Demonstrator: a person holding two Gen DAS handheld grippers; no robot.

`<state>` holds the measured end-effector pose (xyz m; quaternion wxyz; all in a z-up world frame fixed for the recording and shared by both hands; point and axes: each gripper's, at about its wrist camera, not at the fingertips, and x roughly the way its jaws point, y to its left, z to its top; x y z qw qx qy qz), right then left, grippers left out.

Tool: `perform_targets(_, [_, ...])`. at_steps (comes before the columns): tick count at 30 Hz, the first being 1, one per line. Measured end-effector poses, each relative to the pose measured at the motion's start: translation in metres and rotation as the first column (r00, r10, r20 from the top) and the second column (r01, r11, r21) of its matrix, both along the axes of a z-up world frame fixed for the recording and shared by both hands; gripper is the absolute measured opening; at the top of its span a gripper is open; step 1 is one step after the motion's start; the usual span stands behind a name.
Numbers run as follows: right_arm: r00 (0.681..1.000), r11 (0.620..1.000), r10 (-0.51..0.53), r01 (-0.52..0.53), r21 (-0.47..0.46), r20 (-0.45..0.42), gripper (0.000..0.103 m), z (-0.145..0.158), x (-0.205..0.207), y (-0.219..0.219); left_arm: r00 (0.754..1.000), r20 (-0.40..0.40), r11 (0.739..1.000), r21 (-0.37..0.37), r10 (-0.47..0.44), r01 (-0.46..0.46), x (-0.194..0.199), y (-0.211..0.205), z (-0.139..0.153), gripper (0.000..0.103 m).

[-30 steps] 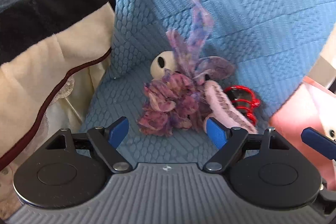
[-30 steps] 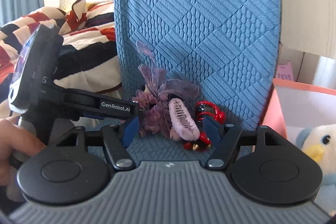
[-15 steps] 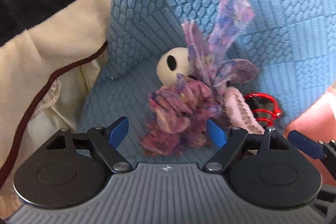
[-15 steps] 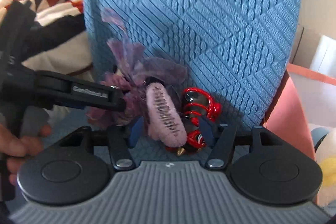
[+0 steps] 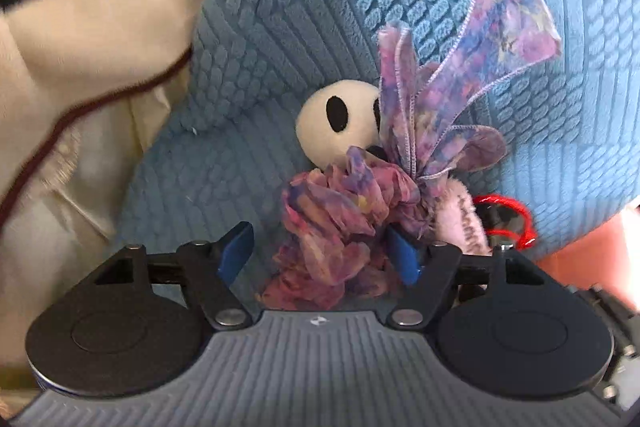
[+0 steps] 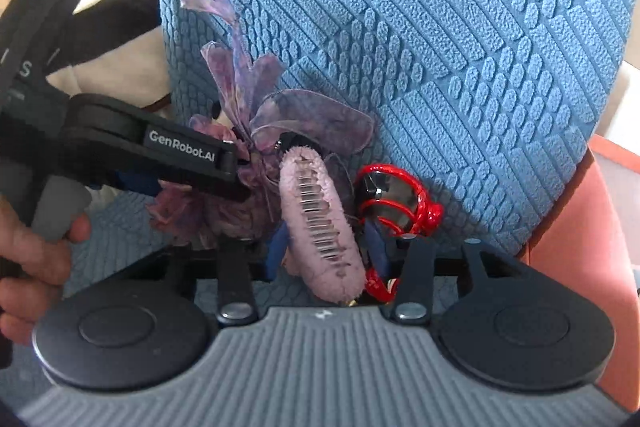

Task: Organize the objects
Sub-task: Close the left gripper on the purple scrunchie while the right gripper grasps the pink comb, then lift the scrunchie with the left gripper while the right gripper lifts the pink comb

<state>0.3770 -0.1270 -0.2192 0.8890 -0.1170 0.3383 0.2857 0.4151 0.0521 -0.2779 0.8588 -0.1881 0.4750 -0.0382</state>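
Between the right gripper's (image 6: 326, 251) 2 blue fingers sits a fuzzy pink hair clip (image 6: 320, 223); its jaws flank it closely, but whether they pinch it I cannot tell. Just right of it lies a red hair clip (image 6: 394, 197). On the blue cushion seat (image 5: 192, 187) the left gripper (image 5: 320, 253) stands with jaws spread around a purple floral scrunchie (image 5: 340, 227), its right finger touching the fabric, the left one apart. Behind the scrunchie rests a cream plush ball (image 5: 336, 125) with black eyes, against the cushion's upright back (image 6: 440, 47). At far left lies a patterned blanket (image 5: 80, 47).
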Motion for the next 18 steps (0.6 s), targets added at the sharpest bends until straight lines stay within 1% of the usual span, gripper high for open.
perform_targets(1, [1.000, 1.000, 0.009, -0.009, 0.002, -0.007, 0.039, 0.000, 0.000, 0.000, 1.000, -0.004, 1.000, -0.010, 0.002, -0.002, 0.001, 0.001, -0.001, 0.067])
perform_targets(3, [1.000, 1.000, 0.017, -0.017, -0.001, -0.006, 0.038, 0.001, -0.002, 0.000, 1.000, -0.010, 1.000, -0.017, 0.002, -0.002, 0.001, 0.002, -0.002, 0.057])
perform_targets(4, [1.000, 1.000, 0.020, -0.020, -0.004, -0.003, 0.038, 0.001, -0.003, 0.001, 1.000, -0.012, 1.000, -0.025, 0.000, -0.001, 0.000, 0.002, -0.003, 0.055])
perform_targets(6, [1.000, 1.000, 0.024, -0.024, -0.008, -0.003, 0.038, 0.003, -0.004, 0.001, 1.000, -0.013, 0.999, -0.043, -0.007, 0.007, -0.002, 0.002, -0.002, 0.044])
perform_targets(7, [1.000, 1.000, 0.024, -0.024, -0.008, -0.002, 0.038, 0.004, -0.005, 0.001, 1.000, -0.015, 0.999, -0.051, -0.009, 0.008, -0.002, 0.002, -0.002, 0.040])
perform_targets(9, [1.000, 1.000, 0.027, -0.027, -0.003, -0.003, 0.037, 0.008, -0.008, -0.001, 1.000, -0.020, 0.997, -0.077, -0.006, 0.005, -0.006, 0.004, -0.001, 0.030])
perform_targets(10, [1.000, 1.000, 0.032, -0.032, 0.000, -0.001, 0.037, 0.011, -0.009, -0.002, 1.000, -0.018, 0.996, -0.087, -0.002, 0.001, -0.008, 0.004, 0.000, 0.029])
perform_targets(11, [0.999, 0.999, 0.036, -0.036, 0.000, 0.005, 0.032, 0.013, -0.012, -0.003, 1.000, -0.016, 0.996, -0.094, 0.004, -0.005, -0.010, 0.005, 0.001, 0.026])
perform_targets(12, [0.999, 0.999, 0.041, -0.041, -0.001, 0.010, 0.014, 0.016, -0.015, -0.004, 1.000, -0.015, 0.994, -0.105, 0.013, -0.014, -0.013, 0.006, 0.002, 0.023])
perform_targets(15, [0.998, 0.998, 0.055, -0.055, -0.005, 0.035, 0.013, 0.026, -0.024, -0.007, 1.000, -0.006, 0.989, -0.148, 0.024, -0.025, -0.019, 0.009, 0.006, 0.018])
perform_targets(18, [0.997, 0.998, 0.060, -0.059, -0.016, 0.052, 0.008, 0.030, -0.029, -0.009, 0.999, 0.025, 0.988, -0.151, 0.027, -0.023, -0.029, 0.009, 0.015, 0.015])
